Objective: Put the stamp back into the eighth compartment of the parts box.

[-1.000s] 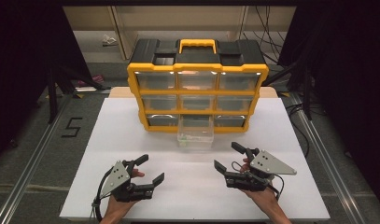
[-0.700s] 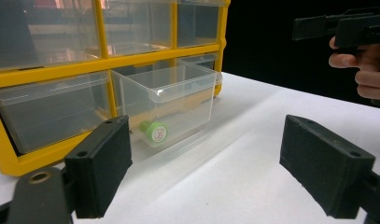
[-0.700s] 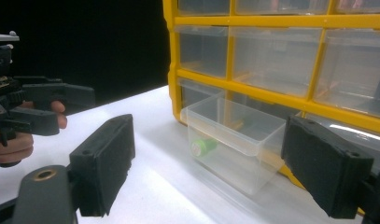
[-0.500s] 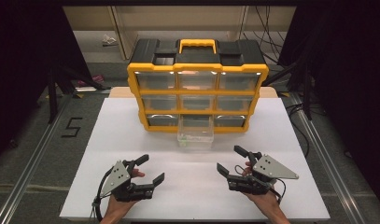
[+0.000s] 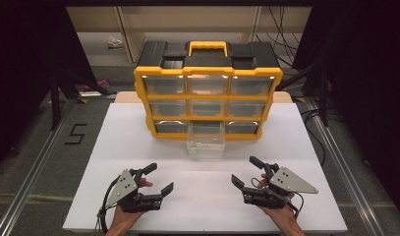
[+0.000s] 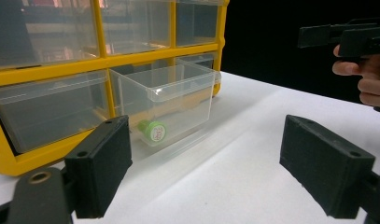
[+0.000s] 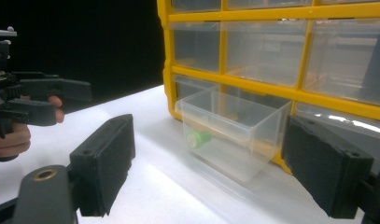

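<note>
I see the yellow organizer (image 5: 208,93) at the table's (image 5: 138,132) far side, its bottom-middle drawer (image 5: 205,141) pulled out. One small green-capped vial (image 6: 152,131) lies on its side in the clear drawer; the other drawers look see-through, contents unclear. My left gripper (image 5: 155,178) and right gripper (image 5: 245,170) sit near the front edge, both with jaws spread wide, holding nothing, well apart from the drawer.
</note>
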Action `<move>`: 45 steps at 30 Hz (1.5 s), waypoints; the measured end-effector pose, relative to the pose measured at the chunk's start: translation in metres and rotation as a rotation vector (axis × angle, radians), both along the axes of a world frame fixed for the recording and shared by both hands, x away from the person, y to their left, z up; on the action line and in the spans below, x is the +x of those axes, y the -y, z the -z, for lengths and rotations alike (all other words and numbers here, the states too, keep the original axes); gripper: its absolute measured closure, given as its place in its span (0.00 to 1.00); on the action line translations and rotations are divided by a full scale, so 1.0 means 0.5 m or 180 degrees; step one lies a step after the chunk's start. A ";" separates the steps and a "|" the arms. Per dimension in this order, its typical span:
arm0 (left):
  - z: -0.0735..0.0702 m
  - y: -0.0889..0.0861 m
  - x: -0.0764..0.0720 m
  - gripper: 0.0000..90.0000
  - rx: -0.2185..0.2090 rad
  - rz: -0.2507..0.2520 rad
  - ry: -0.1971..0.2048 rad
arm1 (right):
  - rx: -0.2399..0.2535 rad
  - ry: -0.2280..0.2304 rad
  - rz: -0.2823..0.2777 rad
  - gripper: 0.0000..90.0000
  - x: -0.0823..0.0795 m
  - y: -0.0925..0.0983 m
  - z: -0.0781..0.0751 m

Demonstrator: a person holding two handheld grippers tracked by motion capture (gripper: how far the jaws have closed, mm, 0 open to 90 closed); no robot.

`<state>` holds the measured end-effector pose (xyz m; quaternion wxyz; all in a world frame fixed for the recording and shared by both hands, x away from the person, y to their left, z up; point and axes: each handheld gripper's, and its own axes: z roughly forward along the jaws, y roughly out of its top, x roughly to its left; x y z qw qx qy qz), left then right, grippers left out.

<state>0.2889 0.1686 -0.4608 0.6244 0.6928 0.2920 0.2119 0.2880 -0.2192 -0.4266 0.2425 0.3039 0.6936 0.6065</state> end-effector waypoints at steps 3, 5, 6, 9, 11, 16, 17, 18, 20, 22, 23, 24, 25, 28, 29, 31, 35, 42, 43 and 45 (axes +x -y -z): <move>0.000 -0.001 0.000 0.18 -0.0004 -0.0001 0.0006 | -0.0009 -0.0016 -0.0003 0.20 -0.002 0.001 0.005; 0.000 -0.001 0.001 0.18 -0.0004 0.0000 0.0003 | -0.0014 -0.0024 0.0000 0.20 -0.003 0.002 0.008; 0.000 -0.001 0.001 0.18 -0.0002 0.0001 0.0002 | -0.0017 -0.0029 0.0003 0.20 -0.004 0.002 0.009; 0.000 0.000 0.001 0.18 0.0007 0.0016 -0.0010 | -0.0022 -0.0026 0.0007 0.20 -0.005 0.004 0.012; 0.000 0.000 0.000 0.18 0.0012 0.0021 -0.0011 | -0.0018 -0.0029 0.0020 0.20 -0.006 0.006 0.013; 0.000 0.000 0.000 0.18 0.0012 0.0026 -0.0013 | 0.0005 -0.0025 0.0044 0.21 -0.010 0.014 0.014; 0.000 0.001 0.000 0.18 0.0010 0.0028 -0.0016 | 0.0005 -0.0025 0.0050 0.21 -0.011 0.016 0.014; 0.001 0.001 0.001 0.18 0.0014 0.0029 -0.0018 | 0.0007 -0.0021 0.0051 0.20 -0.011 0.017 0.015; 0.000 0.001 0.000 0.18 0.0014 0.0033 -0.0020 | -0.0001 -0.0025 0.0064 0.21 -0.012 0.020 0.016; 0.000 0.001 0.000 0.18 0.0013 0.0037 -0.0018 | 0.0015 -0.0032 0.0077 0.20 -0.014 0.024 0.016; 0.000 0.001 0.000 0.18 0.0013 0.0040 -0.0019 | 0.0017 -0.0027 0.0078 0.21 -0.015 0.026 0.016; 0.000 0.001 0.000 0.18 0.0014 0.0041 -0.0024 | 0.0025 -0.0031 0.0085 0.21 -0.016 0.028 0.017; 0.000 0.001 0.000 0.18 0.0014 0.0041 -0.0027 | 0.0026 -0.0037 0.0086 0.20 -0.017 0.030 0.017; 0.000 0.001 -0.001 0.18 0.0016 0.0046 -0.0027 | 0.0035 -0.0068 0.0082 0.20 -0.020 0.032 0.021; 0.000 0.001 -0.001 0.18 0.0015 0.0047 -0.0027 | 0.0028 -0.0074 0.0079 0.20 -0.021 0.032 0.022; 0.000 0.001 -0.001 0.18 0.0017 0.0048 -0.0026 | 0.0015 -0.0083 0.0078 0.20 -0.023 0.032 0.024; 0.000 0.002 -0.001 0.18 0.0021 0.0050 -0.0028 | 0.0014 -0.0097 0.0068 0.20 -0.025 0.032 0.028; 0.000 0.001 0.000 0.18 0.0019 0.0050 -0.0026 | 0.0011 -0.0116 0.0079 0.20 -0.028 0.034 0.033; 0.000 0.001 0.000 0.18 0.0019 0.0050 -0.0027 | 0.0011 -0.0112 0.0080 0.21 -0.028 0.034 0.033; 0.001 0.002 0.000 0.18 0.0026 0.0053 -0.0030 | 0.0012 -0.0098 0.0076 0.20 -0.028 0.033 0.032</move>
